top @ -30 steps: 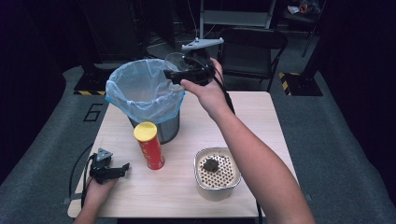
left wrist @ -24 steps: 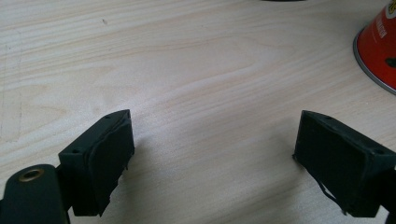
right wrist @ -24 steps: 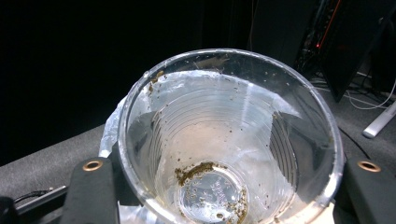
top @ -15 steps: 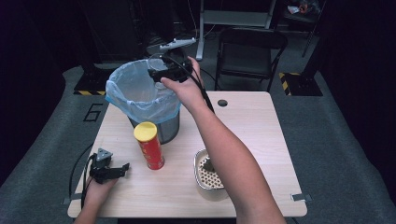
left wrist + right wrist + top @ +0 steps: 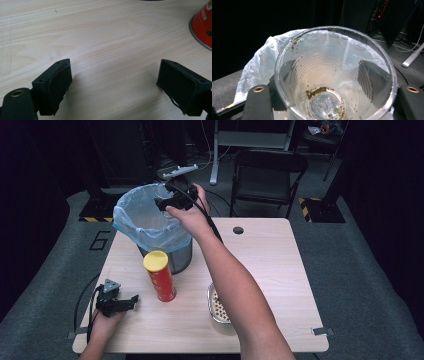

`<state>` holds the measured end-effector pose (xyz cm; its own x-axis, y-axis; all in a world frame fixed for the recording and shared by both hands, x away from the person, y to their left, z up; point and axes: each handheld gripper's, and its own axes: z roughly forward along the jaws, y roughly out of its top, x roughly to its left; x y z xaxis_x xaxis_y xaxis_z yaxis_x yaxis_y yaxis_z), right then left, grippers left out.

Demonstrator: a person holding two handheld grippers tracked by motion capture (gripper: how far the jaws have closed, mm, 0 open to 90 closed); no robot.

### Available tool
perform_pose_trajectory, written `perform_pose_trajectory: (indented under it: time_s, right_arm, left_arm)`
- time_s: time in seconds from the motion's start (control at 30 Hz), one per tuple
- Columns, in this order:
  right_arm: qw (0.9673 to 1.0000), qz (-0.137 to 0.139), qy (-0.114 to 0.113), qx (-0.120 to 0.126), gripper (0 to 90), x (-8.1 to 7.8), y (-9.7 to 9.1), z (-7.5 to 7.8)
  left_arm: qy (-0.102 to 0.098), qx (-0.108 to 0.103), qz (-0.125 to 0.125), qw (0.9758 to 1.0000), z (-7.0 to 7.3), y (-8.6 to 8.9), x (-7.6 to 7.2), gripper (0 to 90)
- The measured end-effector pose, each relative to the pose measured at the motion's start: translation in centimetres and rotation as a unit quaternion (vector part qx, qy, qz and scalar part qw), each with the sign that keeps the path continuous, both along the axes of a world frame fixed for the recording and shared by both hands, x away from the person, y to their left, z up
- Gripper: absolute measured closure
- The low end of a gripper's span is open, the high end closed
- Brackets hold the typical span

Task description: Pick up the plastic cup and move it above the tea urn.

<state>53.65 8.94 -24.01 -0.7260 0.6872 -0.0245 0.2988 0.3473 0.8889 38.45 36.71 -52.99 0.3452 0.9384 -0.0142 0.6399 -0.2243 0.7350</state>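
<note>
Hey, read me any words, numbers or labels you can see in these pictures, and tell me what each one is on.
"6": a large painted numeral on the grey floor, left of the table.
Red can with the yellow lid: print on its side, too small to read in the high view; in the left gripper view a few white letters show at the edge, cut off and unreadable.
Clear plastic cup: no readable text.
</note>
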Motion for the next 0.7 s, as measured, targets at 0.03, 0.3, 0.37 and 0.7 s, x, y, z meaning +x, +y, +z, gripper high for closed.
perform_pose_trajectory:
  time_s: [0.03, 0.3, 0.37, 0.7]
  right_arm:
    - [1.0, 0.004, 0.002, 0.004, 27.5, 0.0, 0.2, -0.2]
    - [0.9992, 0.035, 0.009, -0.018, 3.4, -0.4, 1.2, -1.4]
    - [0.9996, 0.023, 0.009, -0.009, 6.1, -0.7, 0.3, -1.0]
    - [0.9994, 0.018, -0.022, 0.02, 21.3, -2.4, -4.5, 0.3]
  left_arm:
    - [0.001, 0.001, 0.0, 1.0, 0.0, 0.0, 0.0, 11.8]
    - [0.004, -0.002, 0.003, 1.0, 0.1, -0.2, -0.1, 11.7]
    - [0.009, -0.007, -0.002, 0.9999, 0.2, -0.3, -0.2, 11.6]
    - [0.005, -0.013, -0.011, 0.9998, 1.1, -0.5, -0.7, 12.2]
